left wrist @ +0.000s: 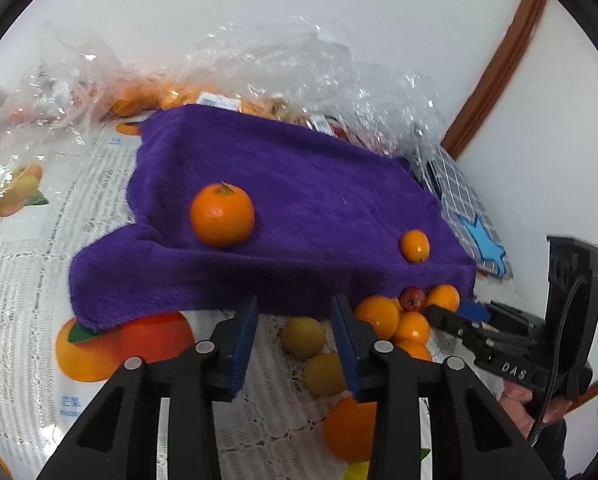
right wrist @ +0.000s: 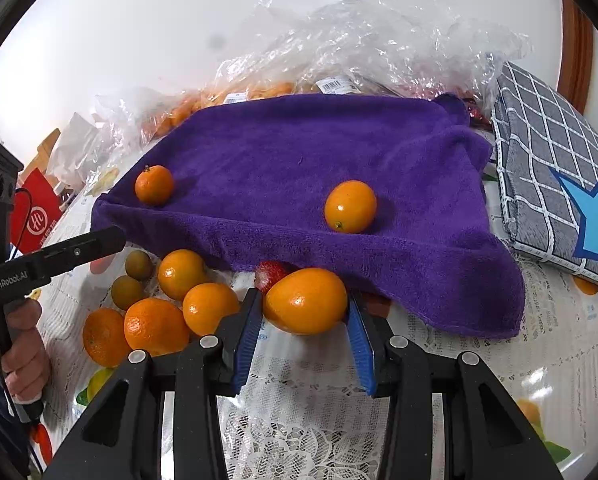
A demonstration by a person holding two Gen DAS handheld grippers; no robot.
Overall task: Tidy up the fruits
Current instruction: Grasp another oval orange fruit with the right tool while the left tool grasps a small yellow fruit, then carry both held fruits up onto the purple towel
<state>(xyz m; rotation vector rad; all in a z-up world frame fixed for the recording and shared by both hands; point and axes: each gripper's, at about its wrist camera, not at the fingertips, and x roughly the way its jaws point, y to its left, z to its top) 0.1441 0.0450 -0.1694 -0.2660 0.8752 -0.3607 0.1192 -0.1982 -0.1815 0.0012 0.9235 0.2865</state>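
A purple towel [left wrist: 283, 208] [right wrist: 319, 168] lies on the table. On it sit a mandarin [left wrist: 222, 215] [right wrist: 154, 185] and a kumquat [left wrist: 414, 245] [right wrist: 350, 206]. In front of the towel lies a pile of oranges [right wrist: 155, 326] [left wrist: 379, 316], a small red fruit [left wrist: 414, 298] [right wrist: 271, 274] and two green-brown fruits [left wrist: 303, 337] [right wrist: 128, 291]. My right gripper [right wrist: 305, 308] is shut on an orange kumquat [right wrist: 305, 300] at the towel's front edge. My left gripper [left wrist: 295, 320] is open and empty above the table, left of the pile.
Clear plastic bags [right wrist: 379, 40] with more fruit lie behind the towel. A grey checked cloth [right wrist: 551, 184] with a blue arrow lies to the right. A fruit-print tablecloth [left wrist: 27, 280] covers the table. A red packet [right wrist: 35, 216] stands at the far left.
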